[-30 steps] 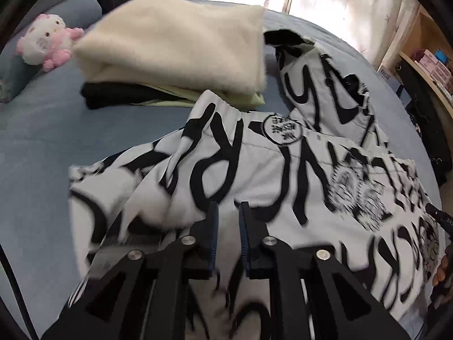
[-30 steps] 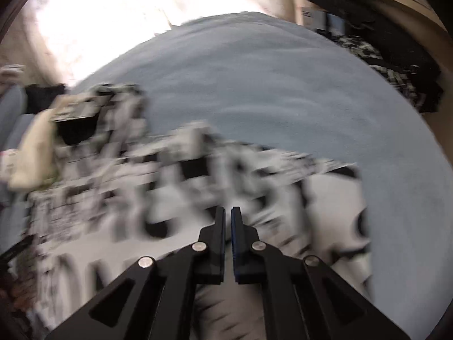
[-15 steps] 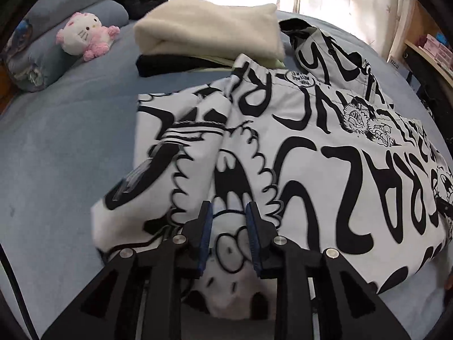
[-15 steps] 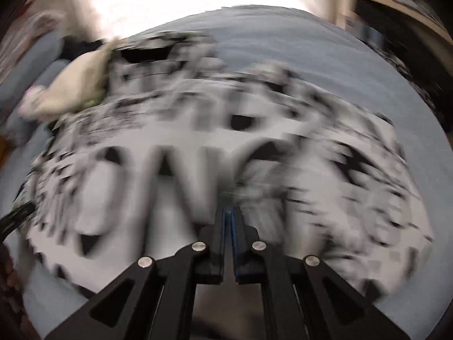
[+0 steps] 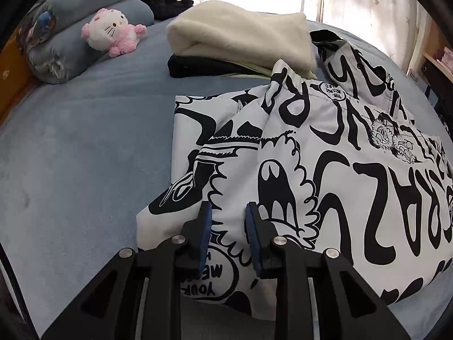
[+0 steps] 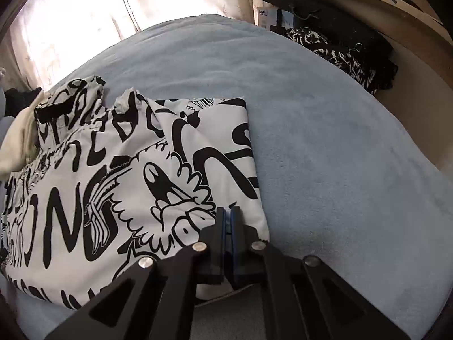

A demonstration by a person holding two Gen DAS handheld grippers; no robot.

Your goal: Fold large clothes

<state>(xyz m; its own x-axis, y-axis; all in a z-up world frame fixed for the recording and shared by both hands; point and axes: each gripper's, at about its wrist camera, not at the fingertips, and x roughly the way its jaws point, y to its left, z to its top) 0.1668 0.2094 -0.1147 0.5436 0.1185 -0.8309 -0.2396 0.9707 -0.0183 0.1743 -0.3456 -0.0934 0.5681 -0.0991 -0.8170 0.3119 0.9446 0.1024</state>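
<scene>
A white jacket with bold black graffiti print (image 5: 311,164) lies partly folded on the blue bed; it also shows in the right wrist view (image 6: 136,175). My left gripper (image 5: 228,212) is open, its blue pads apart over the jacket's near left corner, holding nothing. My right gripper (image 6: 228,212) has its jaws together at the jacket's near right corner; whether cloth is pinched between them is hidden.
A stack of folded clothes topped by a cream fleece (image 5: 243,31) lies behind the jacket. A pink and white plush (image 5: 111,32) leans on rolled blue bedding (image 5: 65,39). Black patterned clothes (image 6: 339,53) hang by a wooden shelf at the right.
My left gripper has opened wider and let go of the jacket's edge. Both grippers pulled back toward the near edge; the jacket now lies flat and still.
</scene>
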